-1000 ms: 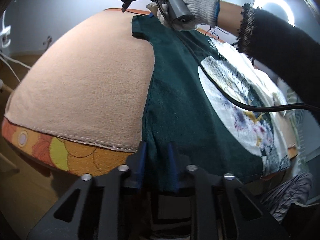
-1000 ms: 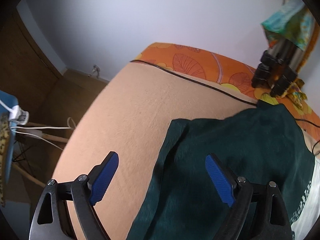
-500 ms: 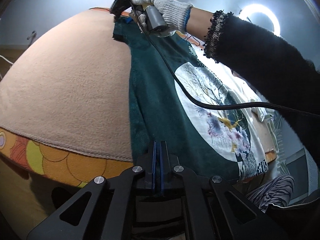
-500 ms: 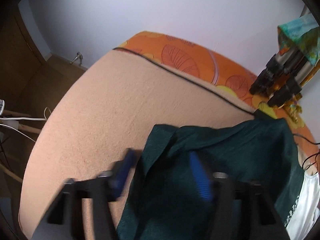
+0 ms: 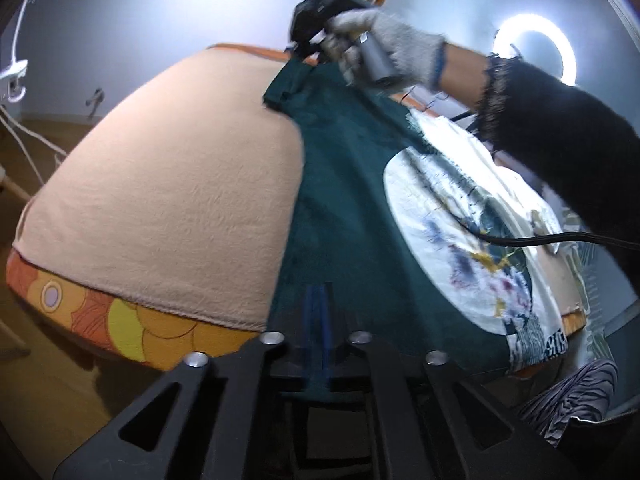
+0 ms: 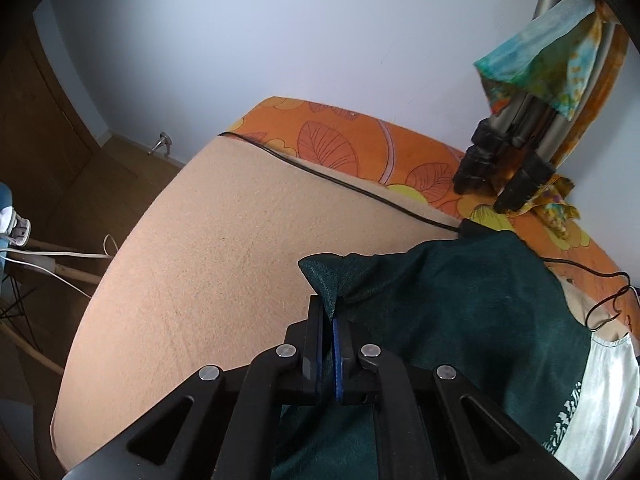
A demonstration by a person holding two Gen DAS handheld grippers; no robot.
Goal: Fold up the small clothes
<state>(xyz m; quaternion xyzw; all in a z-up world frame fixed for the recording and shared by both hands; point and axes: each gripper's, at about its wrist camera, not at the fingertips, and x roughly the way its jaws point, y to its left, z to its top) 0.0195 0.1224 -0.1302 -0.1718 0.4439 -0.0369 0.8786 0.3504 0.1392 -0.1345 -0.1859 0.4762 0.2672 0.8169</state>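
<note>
1. Your right gripper (image 6: 334,320) has its jaws clamped on the far sleeve corner of the green shirt (image 6: 460,304), having just closed.
2. Your left gripper (image 5: 318,320) pinches the near hem; those jaws have just eased slightly.
3. The shirt's long axis runs between both grips, across the beige blanket (image 5: 168,208).
4. Only the left view shows the printed front.

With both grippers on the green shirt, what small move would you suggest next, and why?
Probably lift both together and carry that edge over toward the print: the right gripper has just closed on the green shirt's sleeve, and the left gripper pinches the hem.
</note>
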